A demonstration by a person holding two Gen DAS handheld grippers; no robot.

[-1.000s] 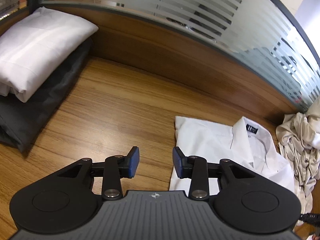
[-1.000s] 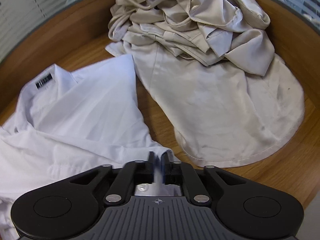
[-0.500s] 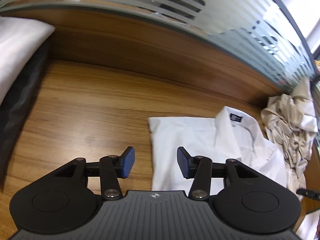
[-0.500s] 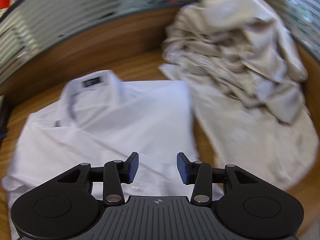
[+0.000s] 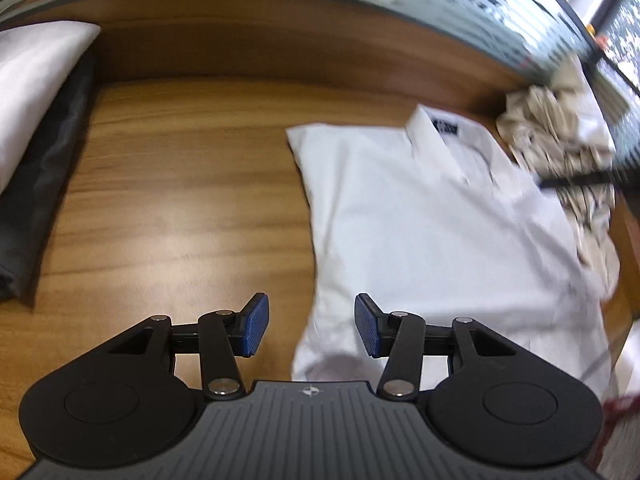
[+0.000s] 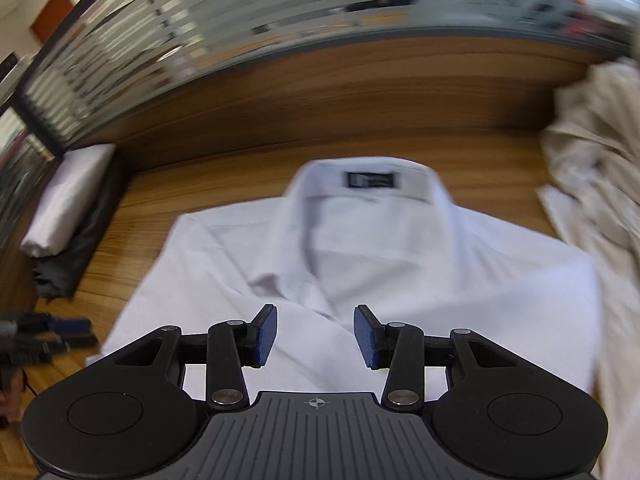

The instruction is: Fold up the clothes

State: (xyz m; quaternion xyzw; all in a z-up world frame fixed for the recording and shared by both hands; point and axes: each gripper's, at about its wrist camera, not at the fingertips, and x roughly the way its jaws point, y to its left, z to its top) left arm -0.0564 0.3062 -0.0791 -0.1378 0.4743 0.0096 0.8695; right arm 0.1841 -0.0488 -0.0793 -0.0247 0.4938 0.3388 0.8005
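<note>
A white collared shirt (image 5: pixel 432 224) lies flat on the wooden table, partly folded, collar with a dark label at the far end; it also shows in the right wrist view (image 6: pixel 400 264). My left gripper (image 5: pixel 310 330) is open and empty above the shirt's near left edge. My right gripper (image 6: pixel 316 334) is open and empty above the shirt's front, below the collar. The left gripper also shows at the left edge of the right wrist view (image 6: pixel 48 336).
A crumpled beige pile of clothes (image 5: pixel 560 140) lies right of the shirt, also in the right wrist view (image 6: pixel 600 200). A white folded stack on dark fabric (image 5: pixel 36 80) sits at far left. A wooden wall (image 5: pixel 280 48) borders the table's back.
My right gripper opened, let go of the shirt and swung left to face the collar. My left gripper turned right toward the shirt and opened a little wider.
</note>
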